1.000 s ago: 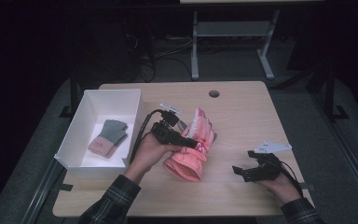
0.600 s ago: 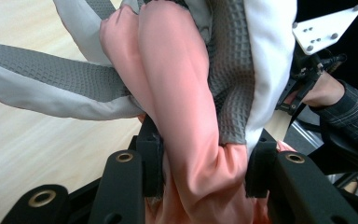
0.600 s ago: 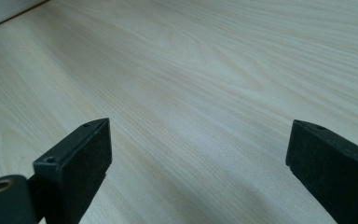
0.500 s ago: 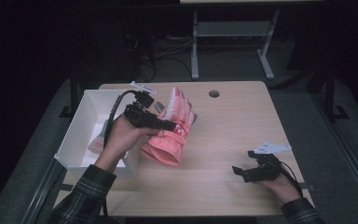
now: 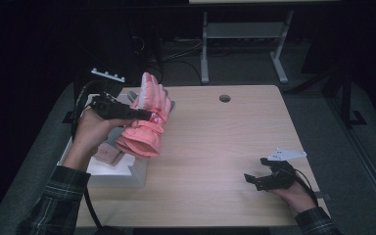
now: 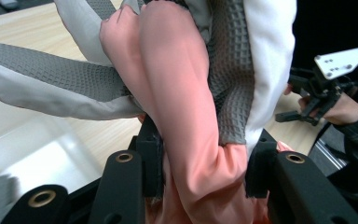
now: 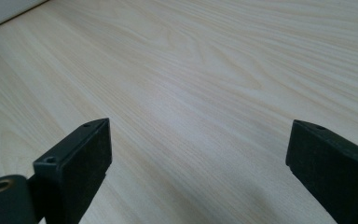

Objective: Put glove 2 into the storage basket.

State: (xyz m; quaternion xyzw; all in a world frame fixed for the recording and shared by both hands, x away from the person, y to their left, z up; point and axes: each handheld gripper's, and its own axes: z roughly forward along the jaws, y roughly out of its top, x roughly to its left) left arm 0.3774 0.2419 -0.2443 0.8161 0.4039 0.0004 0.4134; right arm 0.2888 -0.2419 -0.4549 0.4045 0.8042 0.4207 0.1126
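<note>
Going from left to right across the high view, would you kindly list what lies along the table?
White open box → left gripper clamped on the salmon-pink padded winter glove → round dark hole in the light wooden tabletop → right gripper, jaws open, resting low on the table.

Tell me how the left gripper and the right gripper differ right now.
The left gripper is shut on the pink glove, while the right gripper stands open with nothing between its jaws. The left gripper is raised above the white box at the table's left edge, while the right gripper sits low over bare wood near the right front. Both are black, two-jawed and hand-held.
</note>
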